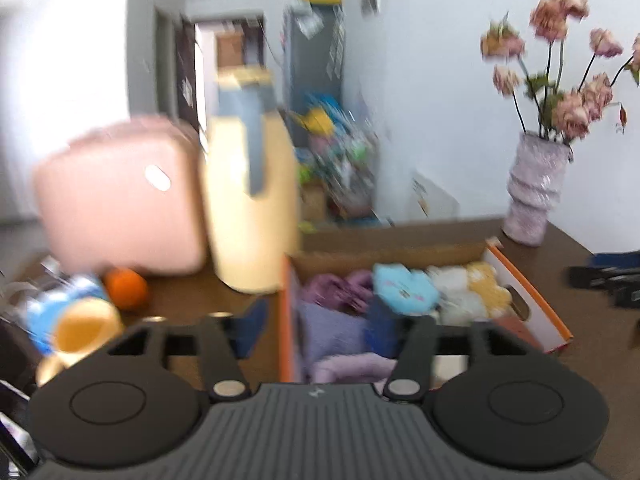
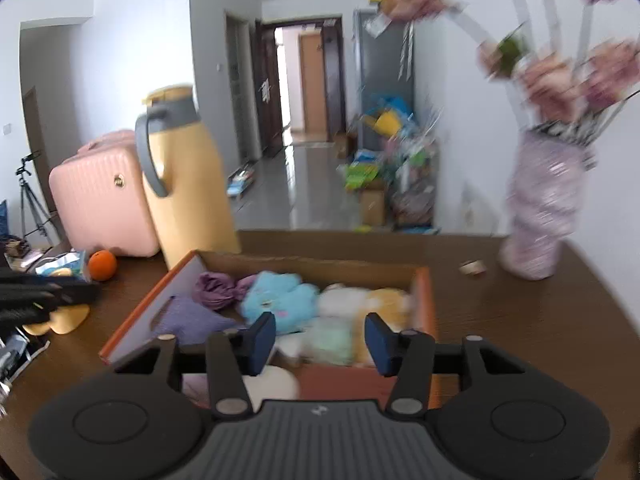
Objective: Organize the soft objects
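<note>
Both grippers, left (image 1: 316,322) and right (image 2: 320,342), hover with jaws apart and empty above the cardboard box (image 2: 424,300) of soft toys (image 2: 280,300), beside a yellow thermos (image 2: 188,180) on the table (image 2: 520,340).

No legible text, number or brand name appears in either view.

Marks present but unreadable:

- Left gripper (image 1: 316,326) housing: a small pale emblem at the centre of the ribbed top; its shape cannot be resolved.
- Right gripper (image 2: 318,344) housing: the same small pale emblem at the same position; not readable.
- Pink suitcase (image 2: 102,204): a small round badge on the front; its content is too small to read. In the left wrist view it shows as a blurred white oval.
- Blue plush toy (image 2: 280,300) in the cardboard box (image 2: 424,300): small stitched or printed marks on its face; no characters can be made out.
</note>
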